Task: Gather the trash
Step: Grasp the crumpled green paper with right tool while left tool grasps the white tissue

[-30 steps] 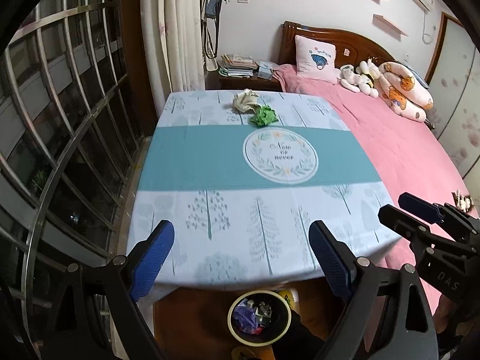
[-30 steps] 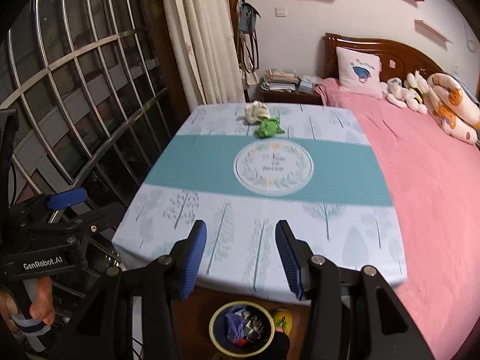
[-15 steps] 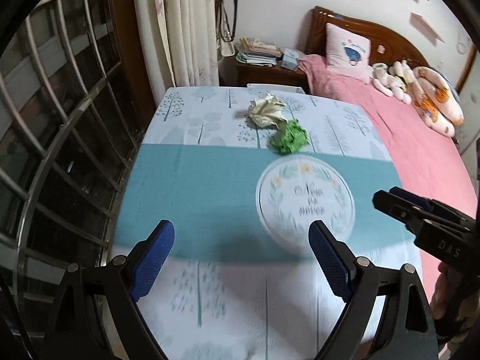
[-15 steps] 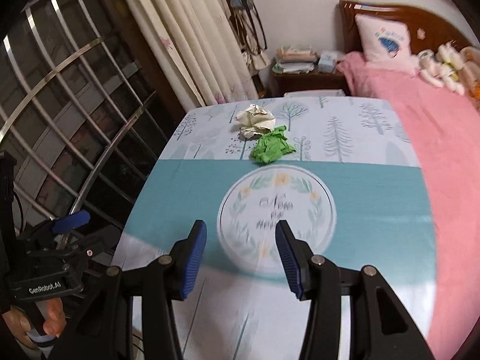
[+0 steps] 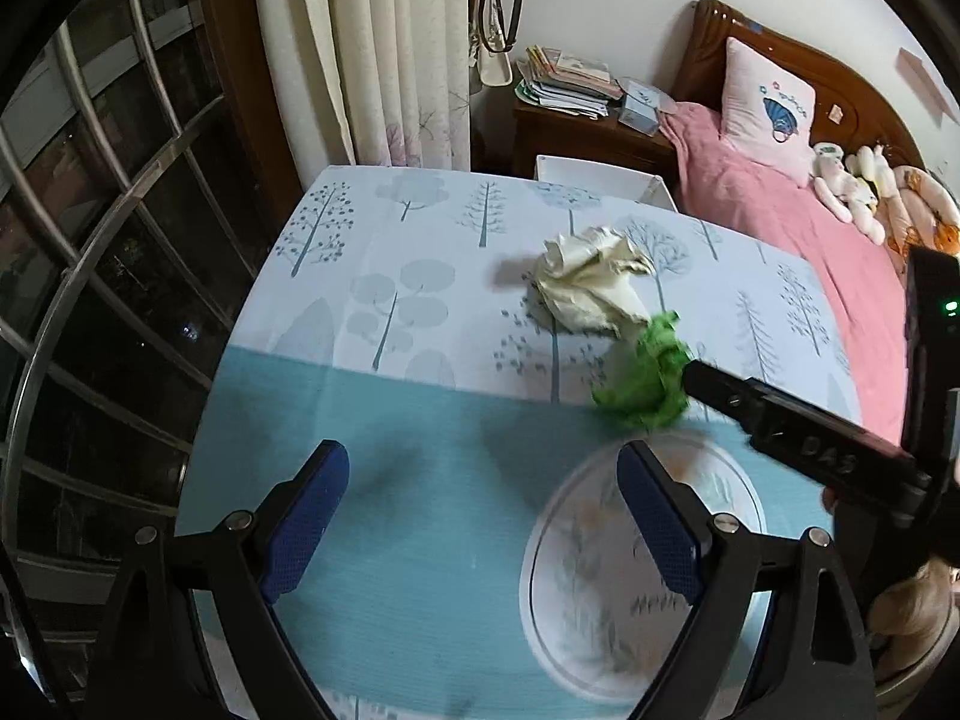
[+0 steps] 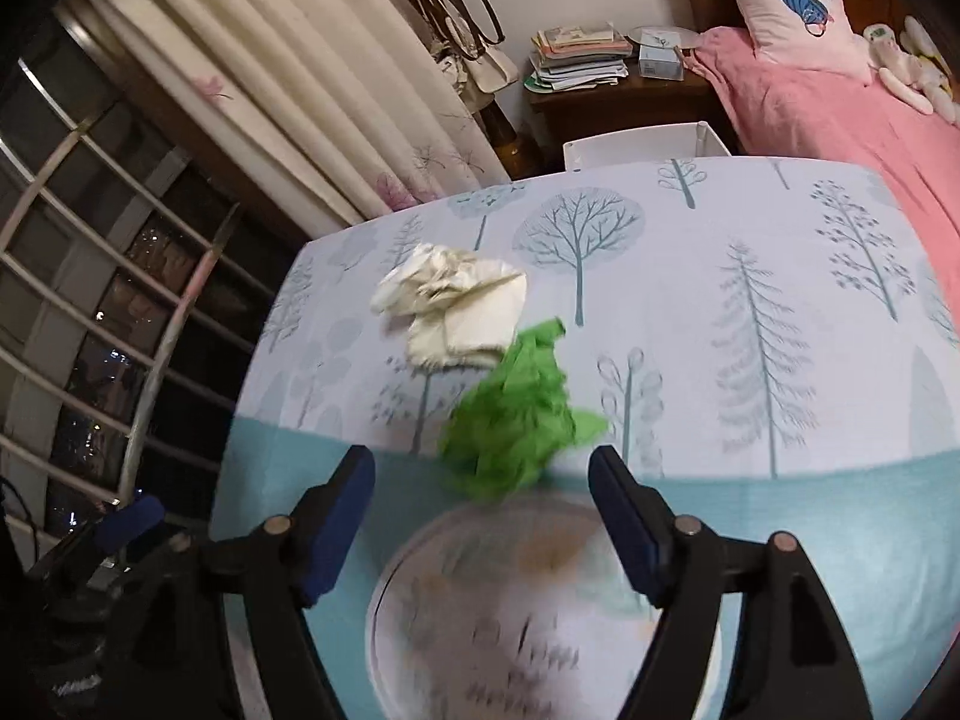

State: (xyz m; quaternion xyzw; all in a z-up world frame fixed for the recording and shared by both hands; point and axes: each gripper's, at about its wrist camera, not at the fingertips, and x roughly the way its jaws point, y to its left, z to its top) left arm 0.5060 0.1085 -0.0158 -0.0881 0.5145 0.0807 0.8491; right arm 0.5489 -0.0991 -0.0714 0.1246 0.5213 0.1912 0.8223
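At nine o'clock in the left wrist view a barred window [image 5: 108, 276] curves past cream curtains [image 5: 384, 48]. The left gripper [image 5: 483, 516] hangs with its blue pads wide apart over the teal band of the tree-print tablecloth [image 5: 384, 312], nothing between them. At one o'clock from it lies a crumpled cream paper wad [image 5: 591, 291], and touching that wad's lower right edge, a crumpled green paper wad [image 5: 645, 378]. The right gripper [image 6: 483, 516] is opening its jaws; the green wad sits just ahead, at twelve o'clock, between the fingertips but unpressed. At three o'clock lies the pink bed [image 5: 840, 276].
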